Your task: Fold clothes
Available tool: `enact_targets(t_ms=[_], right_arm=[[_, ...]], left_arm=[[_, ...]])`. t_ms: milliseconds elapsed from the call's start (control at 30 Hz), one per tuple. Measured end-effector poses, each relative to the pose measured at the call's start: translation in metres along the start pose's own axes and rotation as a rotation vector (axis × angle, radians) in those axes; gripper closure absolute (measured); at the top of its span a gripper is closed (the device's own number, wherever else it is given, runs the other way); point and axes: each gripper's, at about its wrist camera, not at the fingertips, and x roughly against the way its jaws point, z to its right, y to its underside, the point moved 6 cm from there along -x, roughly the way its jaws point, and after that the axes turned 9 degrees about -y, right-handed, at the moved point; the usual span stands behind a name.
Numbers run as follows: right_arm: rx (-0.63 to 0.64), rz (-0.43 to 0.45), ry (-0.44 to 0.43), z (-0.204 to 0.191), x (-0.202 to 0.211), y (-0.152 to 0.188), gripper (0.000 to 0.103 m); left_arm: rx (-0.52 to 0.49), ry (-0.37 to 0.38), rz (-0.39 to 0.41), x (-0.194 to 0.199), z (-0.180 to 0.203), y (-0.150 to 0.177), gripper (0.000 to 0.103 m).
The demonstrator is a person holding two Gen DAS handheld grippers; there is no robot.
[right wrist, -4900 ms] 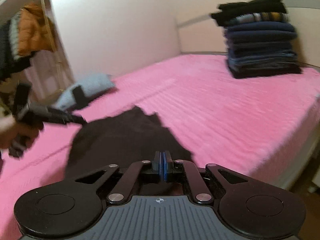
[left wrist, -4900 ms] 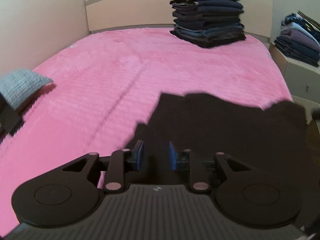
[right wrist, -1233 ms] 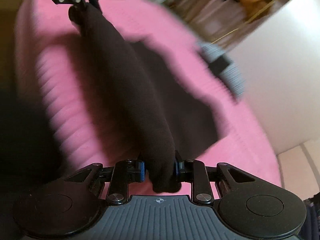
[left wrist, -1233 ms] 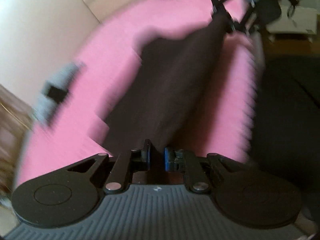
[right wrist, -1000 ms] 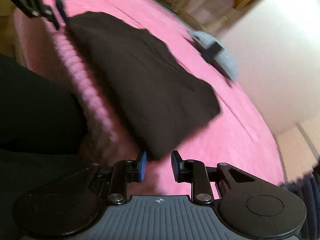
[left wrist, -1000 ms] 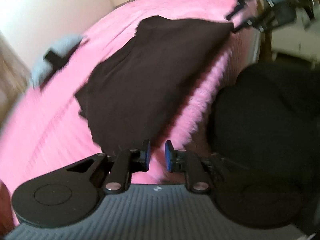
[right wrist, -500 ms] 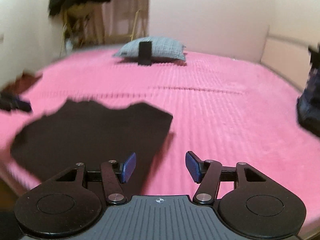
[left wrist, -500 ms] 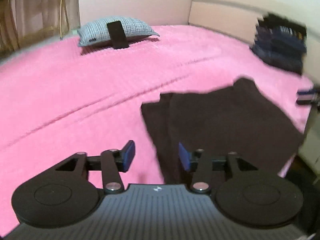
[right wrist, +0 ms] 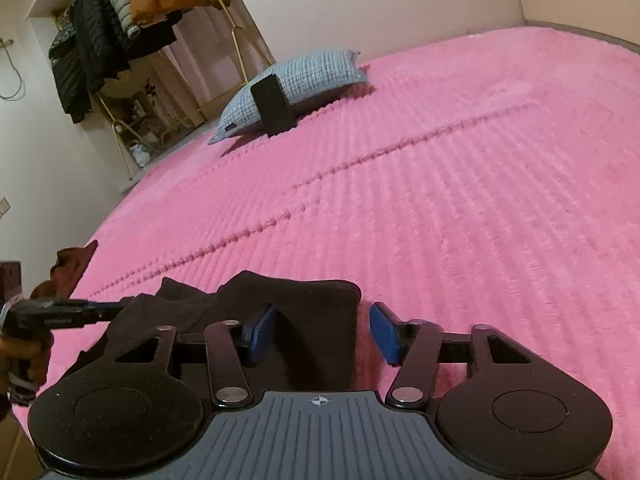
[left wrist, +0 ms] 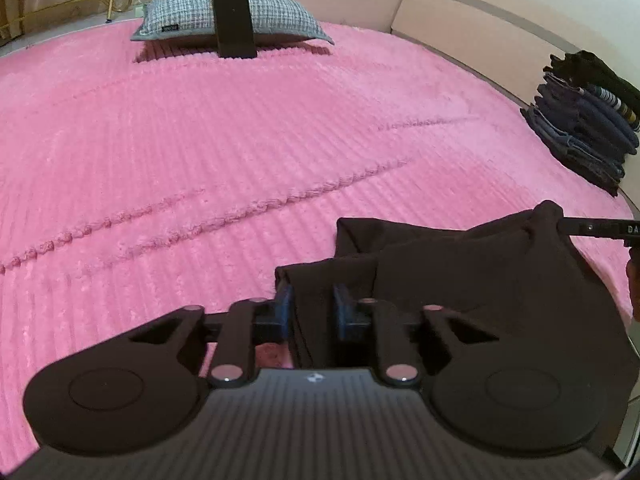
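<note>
Left gripper [left wrist: 311,312] clenched on near fold of dark garment [left wrist: 480,280]. Right gripper [right wrist: 322,334] jaws closing round garment's other near corner, pads not yet pinching. Garment lay part-folded on pink bedspread [left wrist: 200,160], at edge farthest from grey pillow [left wrist: 188,20]. Judged soft, limp, light; would sag, drag on plush ribs, layers might slip apart. Best hold: both near corners, all layers pinched. Stack of folded clothes [left wrist: 580,120] right of pillow, well apart.

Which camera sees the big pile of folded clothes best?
The left wrist view. The pile stands whole at the bed's far right edge, dark blue layers with black on top. The right wrist view shows none of it, only hanging jackets.
</note>
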Motion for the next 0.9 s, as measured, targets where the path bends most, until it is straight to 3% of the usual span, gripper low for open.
enact_targets(t_ms=[33,267,367,533,567,600,667,767,900], right_arm=[[-0.003,0.0,0.004,0.0,0.0,0.001,0.101],[0.101,0.096,-0.003,-0.024,0.017,-0.027,0.101],[0.096,0.055,0.006,-0.014,-0.002,-0.027,0.101],[0.088,-0.044,0.057,0.006,-0.024,-0.009,0.101],[0.087,-0.067,0.072,0.01,-0.027,-0.003,0.098],[0.086,-0.056,0.096,0.01,-0.02,-0.001,0.072],[0.099,-0.021,0.141,0.007,-0.003,0.0,0.032],[0.15,0.023,0.169,-0.013,0.024,0.003,0.033],[0.192,0.04,0.041,-0.067,0.047,0.028,0.033]], left_arm=[[-0.007,0.0,0.009,0.003,0.001,0.002,0.101],[0.006,-0.01,0.131,0.041,-0.004,-0.014,0.103],[-0.012,-0.044,0.11,0.023,-0.006,-0.017,0.103],[-0.015,-0.076,-0.019,-0.01,-0.013,0.001,0.098],[-0.004,-0.088,-0.02,-0.009,-0.016,0.003,0.096],[0.005,-0.105,-0.013,-0.006,-0.02,0.003,0.093],[0.018,-0.151,0.015,0.008,-0.028,0.003,0.093],[0.016,-0.182,0.047,0.035,-0.031,0.005,0.093],[-0.04,-0.089,0.073,0.069,0.006,0.018,0.09]])
